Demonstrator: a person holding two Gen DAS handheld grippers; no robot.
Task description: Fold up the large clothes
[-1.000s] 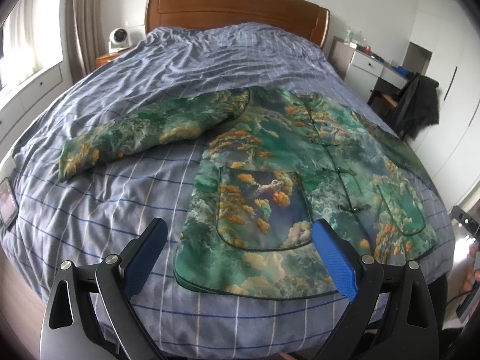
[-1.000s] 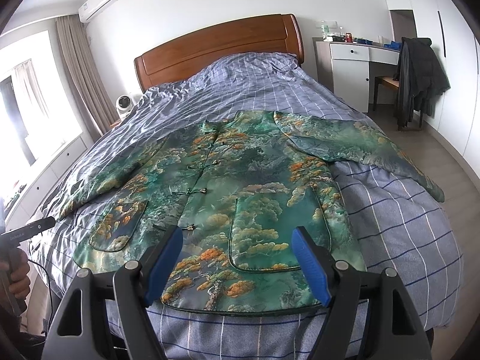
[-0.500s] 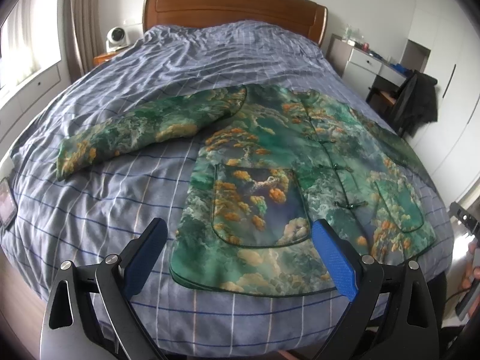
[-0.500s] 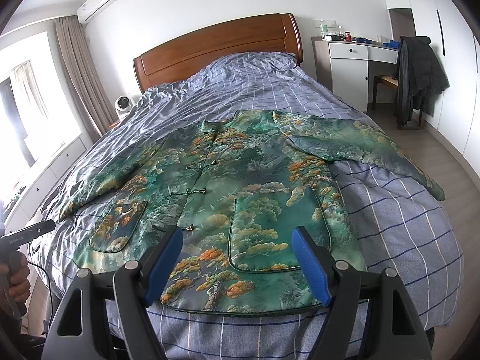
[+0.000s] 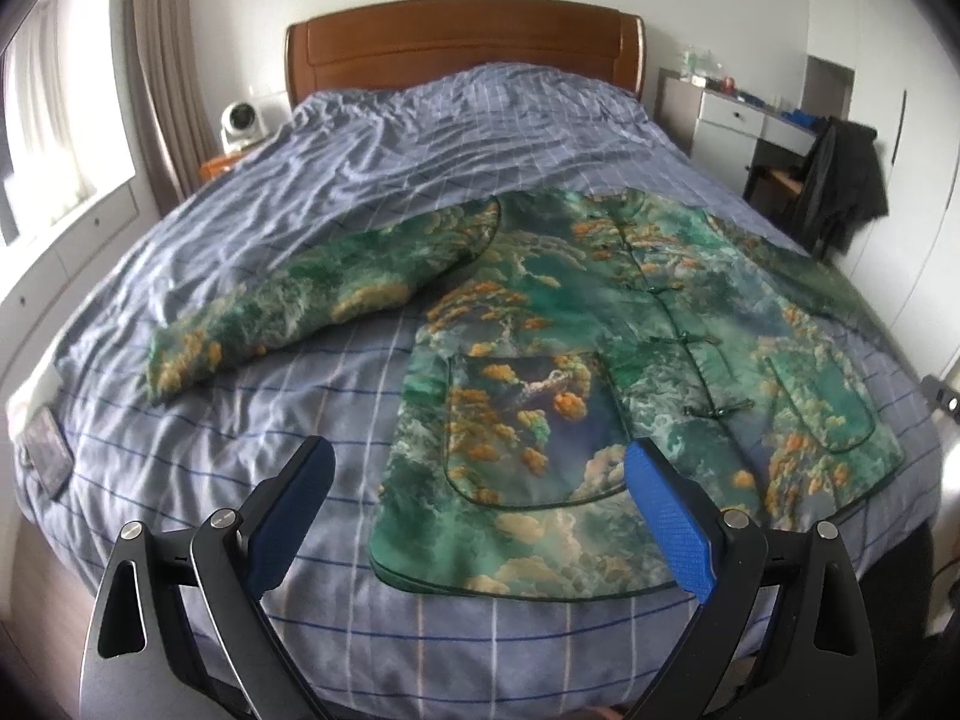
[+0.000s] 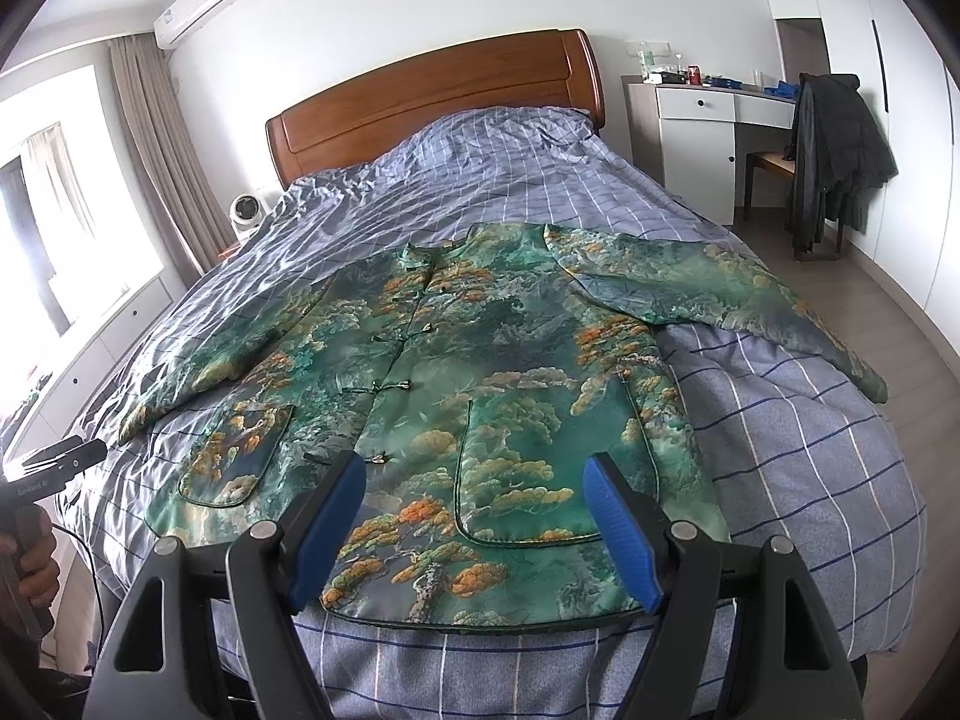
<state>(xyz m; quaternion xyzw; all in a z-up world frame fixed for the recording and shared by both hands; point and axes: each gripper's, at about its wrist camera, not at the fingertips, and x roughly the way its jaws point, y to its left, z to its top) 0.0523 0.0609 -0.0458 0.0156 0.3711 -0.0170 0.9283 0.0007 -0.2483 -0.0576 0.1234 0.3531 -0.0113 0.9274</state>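
A green jacket (image 5: pixel 606 372) (image 6: pixel 480 396) with orange tree print lies spread flat, front up, on the bed, both sleeves stretched outward. Its left sleeve (image 5: pixel 312 300) reaches toward the window side; its right sleeve (image 6: pixel 720 294) runs to the bed's right edge. My left gripper (image 5: pixel 474 504) hovers open above the hem's left corner, nothing between its blue pads. My right gripper (image 6: pixel 474 516) hovers open over the hem near the right pocket, also empty. The hand holding the left gripper shows at the far left of the right wrist view.
The bed (image 6: pixel 810 450) has a blue checked cover and a wooden headboard (image 5: pixel 462 42). A white desk (image 6: pixel 696 132) and a chair with a dark coat (image 6: pixel 834 150) stand at the right. A small fan (image 5: pixel 240 123) sits by the curtain. A phone (image 5: pixel 45 450) lies at the bed's left corner.
The left wrist view has rolled and shifted slightly, so the jacket sits lower and further right in it. The right gripper has not moved. Both stay open.
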